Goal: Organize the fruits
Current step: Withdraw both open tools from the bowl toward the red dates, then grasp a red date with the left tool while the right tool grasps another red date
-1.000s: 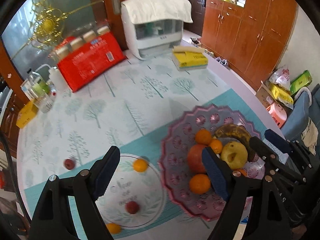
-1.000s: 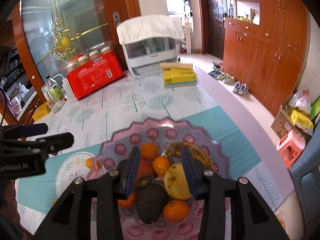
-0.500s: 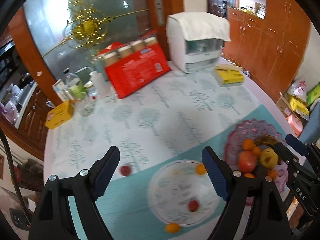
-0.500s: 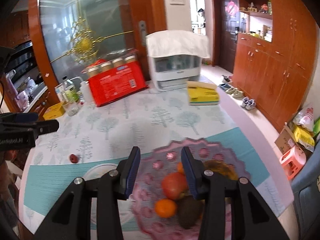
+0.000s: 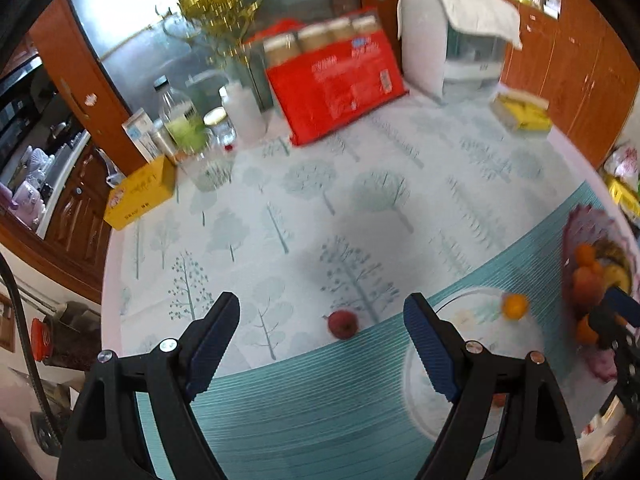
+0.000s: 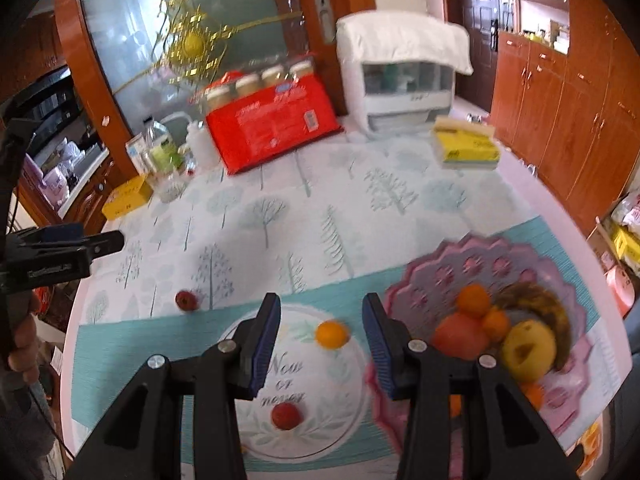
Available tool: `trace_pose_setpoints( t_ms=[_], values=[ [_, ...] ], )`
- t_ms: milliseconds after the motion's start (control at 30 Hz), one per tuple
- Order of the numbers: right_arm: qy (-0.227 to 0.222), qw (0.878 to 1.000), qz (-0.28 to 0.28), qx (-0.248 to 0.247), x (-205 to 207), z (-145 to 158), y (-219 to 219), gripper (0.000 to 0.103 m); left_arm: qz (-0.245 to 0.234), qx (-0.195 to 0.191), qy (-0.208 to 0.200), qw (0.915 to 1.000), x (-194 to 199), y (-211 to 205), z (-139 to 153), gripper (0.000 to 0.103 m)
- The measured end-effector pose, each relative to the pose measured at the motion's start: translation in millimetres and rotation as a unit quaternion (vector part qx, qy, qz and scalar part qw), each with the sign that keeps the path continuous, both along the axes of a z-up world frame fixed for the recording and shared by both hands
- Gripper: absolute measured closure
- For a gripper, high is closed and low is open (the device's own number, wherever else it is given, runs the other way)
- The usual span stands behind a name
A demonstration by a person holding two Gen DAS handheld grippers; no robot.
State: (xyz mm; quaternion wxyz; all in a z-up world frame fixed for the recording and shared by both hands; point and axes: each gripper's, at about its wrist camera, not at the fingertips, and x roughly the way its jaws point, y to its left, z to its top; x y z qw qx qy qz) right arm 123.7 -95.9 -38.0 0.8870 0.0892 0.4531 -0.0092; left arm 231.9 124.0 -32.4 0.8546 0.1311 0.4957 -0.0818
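Observation:
A small red fruit (image 5: 343, 323) lies loose on the tablecloth; my open, empty left gripper (image 5: 322, 334) is just above and before it. It also shows in the right wrist view (image 6: 186, 300). A white plate (image 6: 340, 392) holds a small orange (image 6: 331, 334) and a red fruit (image 6: 285, 416). A pink scalloped bowl (image 6: 480, 264) to its right holds oranges, a tomato-like fruit (image 6: 460, 335), a yellow pear (image 6: 528, 345) and a dark banana. My right gripper (image 6: 322, 342) is open and empty over the plate, near the orange.
A red package (image 6: 272, 128), a white covered appliance (image 6: 404, 80), a yellow box (image 6: 466, 148), bottles and jars (image 6: 164, 160) and a small yellow carton (image 6: 126, 198) line the back of the table. The left gripper shows at the left edge (image 6: 60, 252).
Both grippers have pulled back from the pink bowl and swung left. The left now faces the loose red fruit; the right now hovers over the white plate.

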Motion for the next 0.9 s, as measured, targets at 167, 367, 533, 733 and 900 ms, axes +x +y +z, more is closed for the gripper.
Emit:
trace_pose_setpoints(
  t_ms=[167,367,533,733,900],
  values=[
    [0.043,0.999,0.012,0.004,-10,-34,25,0.060,-0.013,0.004,0.041,0.9991,14,8,-51,0.020],
    [0.095,0.995,0.008,0.012,-17,-74,31,0.060,-0.020,0.009,0.075,0.9970,24,9,-102,0.020],
    [0.124,0.992,0.012,0.016,-22,-93,37,0.060,-0.014,0.000,0.097,0.9952,31,9,-127,0.020],
    [0.140,0.990,0.029,0.007,-24,-106,49,0.060,-0.021,-0.007,0.100,0.9947,35,6,-137,0.020],
    [0.158,0.987,0.026,0.014,-21,-119,49,0.060,-0.023,-0.013,0.102,0.9944,35,5,-142,0.023]
  ],
)
